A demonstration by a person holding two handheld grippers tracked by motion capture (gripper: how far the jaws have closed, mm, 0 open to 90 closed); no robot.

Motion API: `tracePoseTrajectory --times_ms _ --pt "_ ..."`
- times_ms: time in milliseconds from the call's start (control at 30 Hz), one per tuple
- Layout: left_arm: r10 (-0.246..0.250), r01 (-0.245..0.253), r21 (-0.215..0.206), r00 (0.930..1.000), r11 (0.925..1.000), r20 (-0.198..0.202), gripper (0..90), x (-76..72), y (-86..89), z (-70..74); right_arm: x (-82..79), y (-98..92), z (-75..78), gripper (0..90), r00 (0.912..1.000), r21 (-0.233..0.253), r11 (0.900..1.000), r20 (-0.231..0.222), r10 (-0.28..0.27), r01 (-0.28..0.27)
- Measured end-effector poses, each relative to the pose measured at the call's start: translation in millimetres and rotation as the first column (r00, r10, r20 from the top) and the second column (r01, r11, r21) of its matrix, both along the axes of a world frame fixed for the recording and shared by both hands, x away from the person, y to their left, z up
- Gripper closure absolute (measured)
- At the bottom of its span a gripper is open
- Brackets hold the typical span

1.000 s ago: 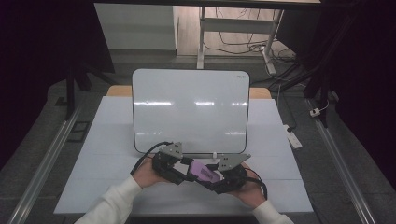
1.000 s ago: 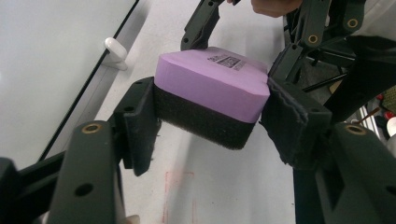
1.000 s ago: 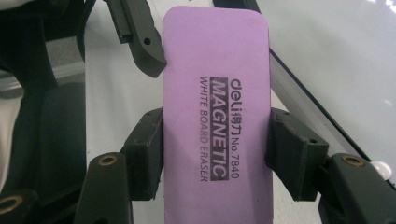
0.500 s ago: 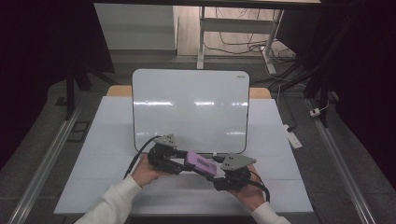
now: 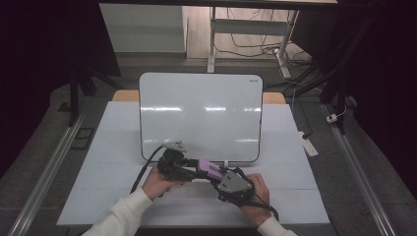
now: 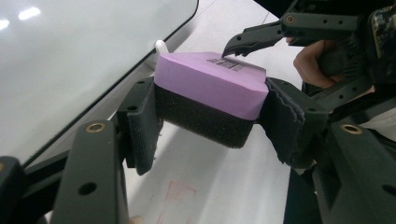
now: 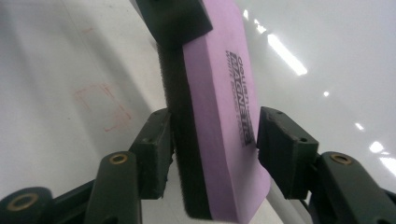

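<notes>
White worktop (image 5: 123,147) lies under your hands, where the purple eraser (image 5: 211,169) hangs lengthwise between them near the whiteboard (image 5: 196,113), your left gripper (image 6: 210,116) pinching its ends while your right gripper (image 7: 212,135) straddles it, right jaw not quite touching.
</notes>
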State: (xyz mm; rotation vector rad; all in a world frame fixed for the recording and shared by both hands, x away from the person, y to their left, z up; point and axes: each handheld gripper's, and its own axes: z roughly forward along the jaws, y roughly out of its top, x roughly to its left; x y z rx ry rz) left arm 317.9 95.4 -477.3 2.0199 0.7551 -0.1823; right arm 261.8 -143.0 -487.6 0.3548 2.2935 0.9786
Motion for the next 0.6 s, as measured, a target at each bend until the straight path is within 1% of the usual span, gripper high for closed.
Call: tracePoseTrajectory --times_ms 67,133,233,333,367,400,467,533,600 --pt "0.004 -0.004 0.004 0.9999 1.0 -0.01 39.3 0.1 -0.3 -0.3 -1.1 2.3 -1.2 49.0 0.9998 -0.028 1.0 0.018 0.003 -0.003" --pt "0.009 -0.009 0.001 0.9998 1.0 -0.02 39.7 0.4 -0.1 -0.5 -2.8 4.4 -3.0 51.6 0.9989 -0.061 0.998 0.047 0.001 0.002" --pt "0.013 -0.013 -0.008 0.9993 0.9999 -0.035 40.5 0.9 -0.4 -0.8 -4.9 7.1 -6.4 54.9 0.996 -0.099 0.995 0.089 -0.011 0.02" --pt "0.012 -0.013 -0.02 0.9991 0.9997 -0.042 40.9 0.8 -0.5 -1.3 -6.3 8.3 -7.7 59.6 0.9932 -0.141 0.989 0.115 -0.018 0.034" --pt "0.012 -0.013 -0.026 0.9992 0.9996 -0.037 41.5 0.7 0.1 -1.2 -6.6 8.3 -7.7 61.7 0.9923 -0.153 0.987 0.122 -0.02 0.039" --pt "0.015 -0.016 -0.032 0.9994 0.9994 -0.032 41.5 0.7 0.6 -1.1 -6.6 7.5 -7.3 62.4 0.9916 -0.153 0.987 0.127 -0.022 0.042" --pt "0.019 -0.02 -0.048 0.9995 0.9986 -0.027 39.3 0.5 1.8 -1.0 -5.7 6.0 -5.4 63.2 0.9915 -0.132 0.99 0.127 -0.027 0.043" --pt "0.028 -0.029 -0.048 0.9995 0.9984 -0.01 34.1 -0.4 3.2 -0.3 -5.2 3.7 -2.2 63.5 0.9895 -0.122 0.991 0.14 -0.037 0.055" --pt "0.041 -0.04 -0.042 0.9991 0.9983 0.014 29.5 -2.2 5.5 1.3 -3.5 -0.3 1.5 63.6 0.9893 -0.086 0.994 0.136 -0.054 0.066"
